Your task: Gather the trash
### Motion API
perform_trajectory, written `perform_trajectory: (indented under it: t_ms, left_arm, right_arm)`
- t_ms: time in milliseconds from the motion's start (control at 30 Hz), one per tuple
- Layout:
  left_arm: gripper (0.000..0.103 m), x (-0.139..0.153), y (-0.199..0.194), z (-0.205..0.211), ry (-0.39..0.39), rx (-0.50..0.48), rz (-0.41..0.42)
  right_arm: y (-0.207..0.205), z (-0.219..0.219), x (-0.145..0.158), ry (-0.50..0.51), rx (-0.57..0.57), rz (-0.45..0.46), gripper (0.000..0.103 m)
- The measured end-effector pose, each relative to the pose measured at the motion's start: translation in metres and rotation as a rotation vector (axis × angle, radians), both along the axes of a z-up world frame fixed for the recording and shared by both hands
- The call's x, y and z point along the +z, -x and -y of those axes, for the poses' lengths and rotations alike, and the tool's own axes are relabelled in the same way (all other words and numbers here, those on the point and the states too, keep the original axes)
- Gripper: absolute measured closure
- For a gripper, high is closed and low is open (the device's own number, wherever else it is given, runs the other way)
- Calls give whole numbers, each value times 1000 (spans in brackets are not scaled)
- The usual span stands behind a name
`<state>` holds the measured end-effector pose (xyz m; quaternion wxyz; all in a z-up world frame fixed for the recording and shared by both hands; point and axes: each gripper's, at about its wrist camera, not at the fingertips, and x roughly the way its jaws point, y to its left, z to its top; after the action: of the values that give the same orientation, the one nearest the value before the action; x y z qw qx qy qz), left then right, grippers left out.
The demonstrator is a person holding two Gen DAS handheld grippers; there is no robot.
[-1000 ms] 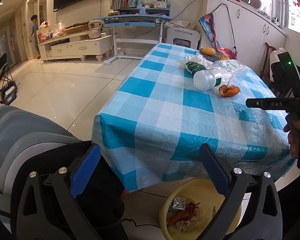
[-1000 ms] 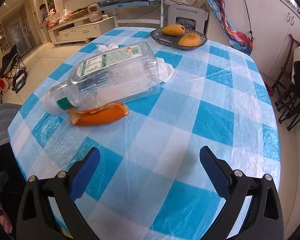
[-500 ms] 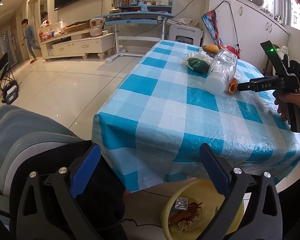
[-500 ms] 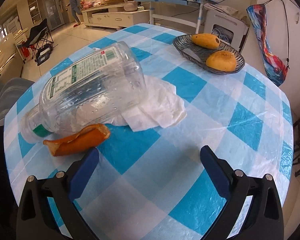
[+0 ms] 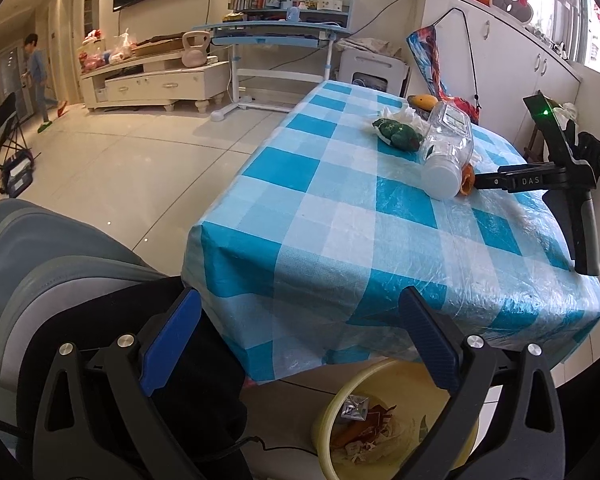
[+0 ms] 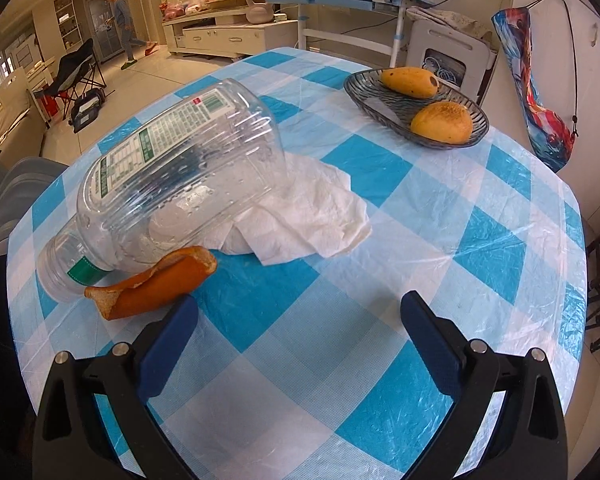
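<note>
Since the earlier frame, the right gripper [image 6: 296, 336] has been brought closer to the orange peel [image 6: 156, 286], now just ahead of its left jaw on the worktop [image 6: 440, 264], against the empty bottle [image 6: 172, 184]. Both jaws are held apart, empty. Below the left gripper's [image 5: 300, 340] spread jaws, the yellow bin [image 5: 328, 436] is seen.
</note>
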<state>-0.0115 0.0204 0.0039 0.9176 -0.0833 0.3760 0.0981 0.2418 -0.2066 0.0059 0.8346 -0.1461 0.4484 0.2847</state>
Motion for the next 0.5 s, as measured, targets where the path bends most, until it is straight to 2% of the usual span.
perform_trajectory:
  t_ms: [367, 500]
  left_arm:
    - [8, -2, 1, 5, -24, -18, -15]
    - [8, -4, -2, 1, -6, -13, -34]
  right_arm:
    - [0, 0, 0, 0, -1, 0, 7]
    - [1, 0, 0, 0, 0, 1, 7]
